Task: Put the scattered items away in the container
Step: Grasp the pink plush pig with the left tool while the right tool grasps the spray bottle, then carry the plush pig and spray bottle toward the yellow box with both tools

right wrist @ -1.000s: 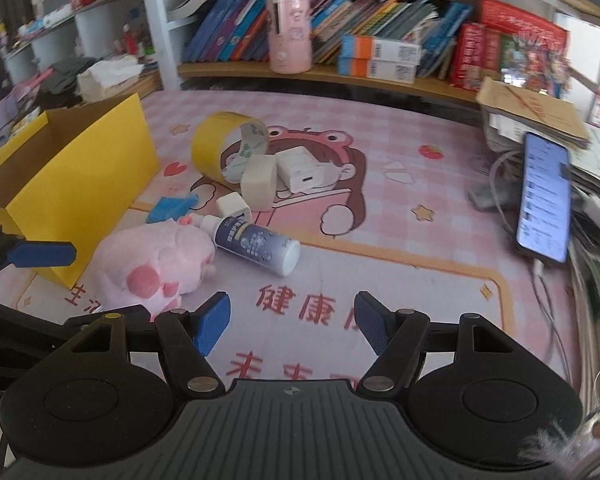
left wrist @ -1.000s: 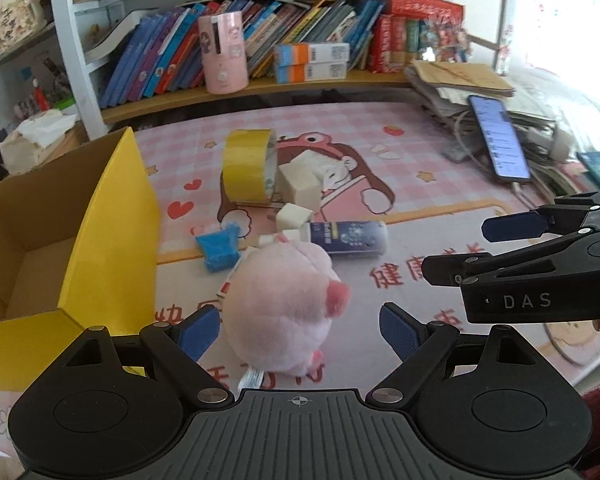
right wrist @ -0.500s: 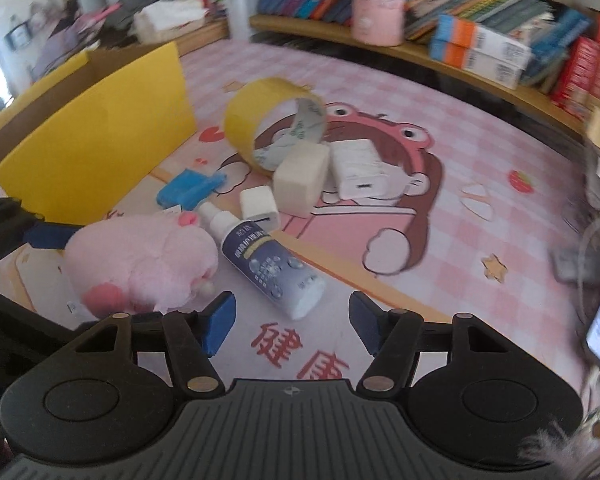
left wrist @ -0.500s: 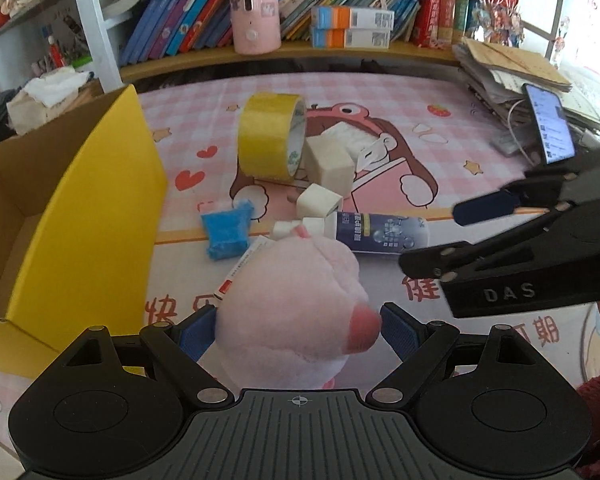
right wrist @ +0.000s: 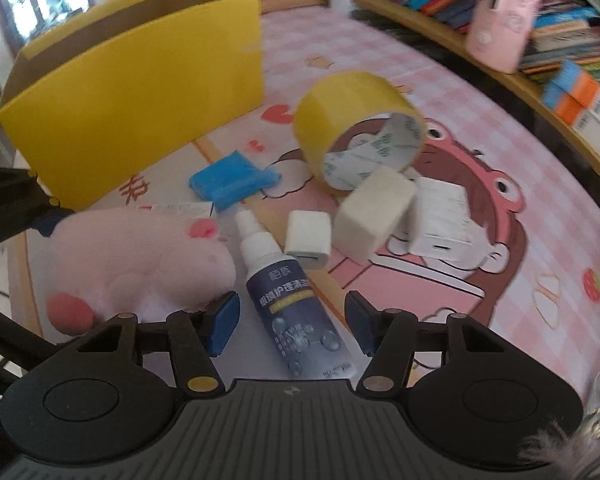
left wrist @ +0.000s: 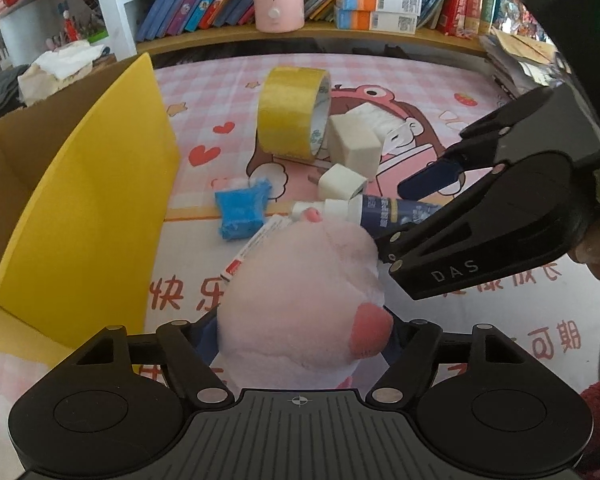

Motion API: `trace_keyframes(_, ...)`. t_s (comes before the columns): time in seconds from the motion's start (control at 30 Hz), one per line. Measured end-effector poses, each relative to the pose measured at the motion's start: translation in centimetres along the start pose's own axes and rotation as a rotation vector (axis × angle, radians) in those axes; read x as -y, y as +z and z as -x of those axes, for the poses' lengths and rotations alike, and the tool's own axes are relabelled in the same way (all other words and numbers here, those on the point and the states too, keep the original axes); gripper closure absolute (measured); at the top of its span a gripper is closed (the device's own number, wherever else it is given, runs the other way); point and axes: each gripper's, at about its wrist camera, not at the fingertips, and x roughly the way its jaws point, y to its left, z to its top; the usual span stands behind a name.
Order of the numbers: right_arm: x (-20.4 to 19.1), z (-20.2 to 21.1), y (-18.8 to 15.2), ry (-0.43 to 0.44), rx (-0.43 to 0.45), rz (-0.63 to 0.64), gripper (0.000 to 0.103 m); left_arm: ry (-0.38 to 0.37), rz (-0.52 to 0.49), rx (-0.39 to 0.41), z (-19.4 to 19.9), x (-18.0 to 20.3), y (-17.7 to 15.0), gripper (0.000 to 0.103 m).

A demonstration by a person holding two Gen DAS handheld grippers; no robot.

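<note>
**Fingers astride both targets: plush on the left, bottle on the right**

Fingers of the left gripper (left wrist: pixel 300 340) sit either side of the pink plush toy (left wrist: pixel 300 300); its body fills the gap and hides the pads, so whether they are pinching it or only bracketing it cannot be told. Right gripper (right wrist: pixel 292 320) fingers are spread wide, one on each side of the spray bottle (right wrist: pixel 296 300), not touching it.

- Bottle lies flat on the pink mat (right wrist: pixel 480 120). Long axis runs almost straight away from the right gripper, nozzle at the far end, base nearest. The spread fingers cross that axis, so squeezing would likely catch the body across its width.
- Plush toy lies just left of the bottle, touching or nearly touching the right gripper's left finger (right wrist: pixel 222 322). Tight on that side.
- Yellow cardboard box (left wrist: pixel 80 200), open on top, stands left of both, nearer the left gripper. Its near wall is tall; anything carried would need lifting over the rim.
- Beyond the bottle: small white block (right wrist: pixel 308 242), foam cube (right wrist: pixel 374 212), white charger (right wrist: pixel 440 220), tape roll (right wrist: pixel 356 120), blue packet (right wrist: pixel 232 180). Crowded ahead; open mat lies to the right of the bottle.
</note>
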Motion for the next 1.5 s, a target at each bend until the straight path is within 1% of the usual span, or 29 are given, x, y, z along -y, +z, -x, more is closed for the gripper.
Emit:
trace_keyframes(0.07, 0.1, -0.4, -0.1, 0.015, -0.007, 0.004, 0.054, 0.003, 0.002, 0.007, 0.0, 0.0, 0.0, 0.032)
trace_keyframes(0.1, 0.1, -0.4, -0.1, 0.017, -0.004, 0.006, 0.059, 0.004, 0.005, 0.011, 0.1, 0.0, -0.1, 0.034)
trace_keyframes(0.2, 0.1, -0.2, -0.2, 0.024, -0.001, -0.007, 0.07, -0.008, 0.018, 0.019, 0.4, -0.1, -0.2, 0.038)
trace_keyframes(0.4, -0.5, 1.1, -1.3, 0.02, 0.016, -0.057, 0.072, -0.021, 0.0, 0.051, 1.6, 0.3, -0.4, 0.039)
trace_keyframes(0.7, -1.2, 4.7, -3.5, -0.015, 0.082, -0.217, 0.072, -0.042, -0.038, 0.107, 3.6, 0.6, -0.7, 0.039)
trace_keyframes(0.97, -1.9, 6.9, -5.2, -0.066, 0.129, -0.361, 0.072, -0.072, -0.061, 0.132, 5.0, 0.7, -1.2, 0.039)
trace_keyframes(1.17, -2.5, 8.3, -5.8, -0.103, 0.17, -0.389, 0.072, -0.082, -0.096, 0.15, 6.0, 1.3, -1.4, 0.039)
trace_keyframes(1.33, -3.2, 8.8, -6.4, -0.107, 0.18, -0.402, 0.072, -0.086, -0.109, 0.168, 6.7, 1.4, -1.7, 0.039)
trace_keyframes(1.5, -4.0, 9.6, -7.0, -0.136, 0.19, -0.422, 0.072, -0.11, -0.122, 0.173, 7.1, 1.3, -2.2, 0.039)
